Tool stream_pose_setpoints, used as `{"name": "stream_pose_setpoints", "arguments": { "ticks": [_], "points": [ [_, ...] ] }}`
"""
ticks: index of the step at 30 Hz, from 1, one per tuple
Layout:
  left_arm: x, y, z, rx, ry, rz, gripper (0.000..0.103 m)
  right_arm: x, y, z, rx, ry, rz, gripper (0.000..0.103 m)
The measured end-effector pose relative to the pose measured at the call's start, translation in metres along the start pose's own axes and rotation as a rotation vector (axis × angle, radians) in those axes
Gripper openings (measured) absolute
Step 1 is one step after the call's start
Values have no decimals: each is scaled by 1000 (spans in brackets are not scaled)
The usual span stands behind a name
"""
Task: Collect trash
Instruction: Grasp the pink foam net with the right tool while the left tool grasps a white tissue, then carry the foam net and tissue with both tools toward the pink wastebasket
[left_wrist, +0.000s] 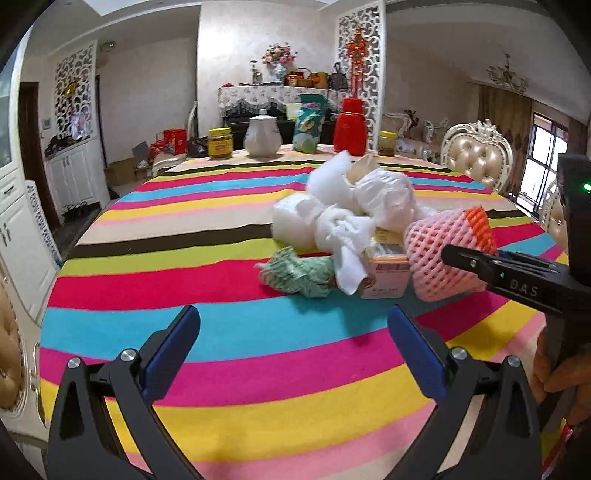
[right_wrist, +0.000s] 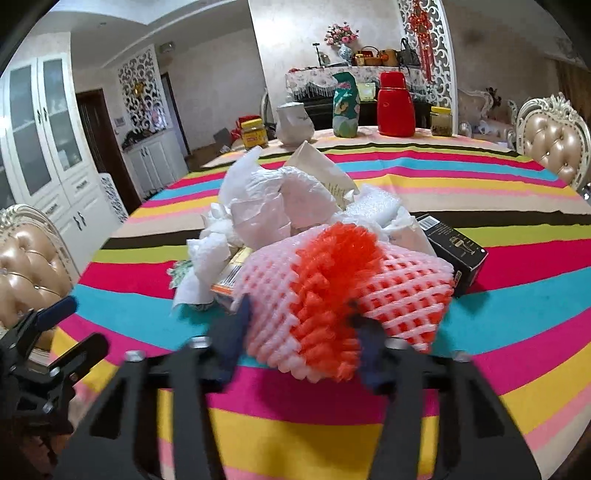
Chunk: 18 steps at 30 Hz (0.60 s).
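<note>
A pile of trash lies mid-table: white crumpled plastic and tissue (left_wrist: 351, 206), a green crumpled wrapper (left_wrist: 299, 273), a small carton (left_wrist: 386, 267), a black box (right_wrist: 454, 247) and a pink-and-orange foam fruit net (right_wrist: 332, 291). My right gripper (right_wrist: 303, 325) has its blue fingers on both sides of the foam net (left_wrist: 443, 254), closed against it. My left gripper (left_wrist: 293, 332) is open and empty, low over the striped cloth, short of the pile.
The round table carries a striped cloth (left_wrist: 221, 295). At its far edge stand a yellow-lidded jar (left_wrist: 219, 142), a white pot (left_wrist: 263, 136), a green bag (left_wrist: 310, 123), a red flask (left_wrist: 350, 125) and another jar (left_wrist: 388, 143). Padded chairs (left_wrist: 476, 155) stand around.
</note>
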<state>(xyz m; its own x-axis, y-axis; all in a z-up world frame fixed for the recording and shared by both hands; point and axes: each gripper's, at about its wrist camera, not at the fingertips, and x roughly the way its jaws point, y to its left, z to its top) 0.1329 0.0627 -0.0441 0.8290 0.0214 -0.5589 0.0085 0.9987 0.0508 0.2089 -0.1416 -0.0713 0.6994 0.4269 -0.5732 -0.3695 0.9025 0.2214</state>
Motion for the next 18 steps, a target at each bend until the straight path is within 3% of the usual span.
{"name": "stream_pose_setpoints", "arguments": {
  "ticks": [6, 8, 12, 15, 18],
  "points": [
    [25, -22, 20, 35, 5, -50, 94, -41, -14, -8, 9, -69, 8, 27],
    [41, -27, 31, 39, 24, -56, 84, -53, -20, -12, 22, -81, 9, 27],
    [77, -31, 55, -4, 60, -67, 79, -68, -28, -19, 30, -91, 1, 27],
    [100, -33, 63, -12, 78, -41, 64, -75, -30, -23, 25, -97, -9, 27],
    [126, -32, 65, -29, 153, -65, 42, -78, -30, -25, 22, -103, -18, 27]
  ]
}}
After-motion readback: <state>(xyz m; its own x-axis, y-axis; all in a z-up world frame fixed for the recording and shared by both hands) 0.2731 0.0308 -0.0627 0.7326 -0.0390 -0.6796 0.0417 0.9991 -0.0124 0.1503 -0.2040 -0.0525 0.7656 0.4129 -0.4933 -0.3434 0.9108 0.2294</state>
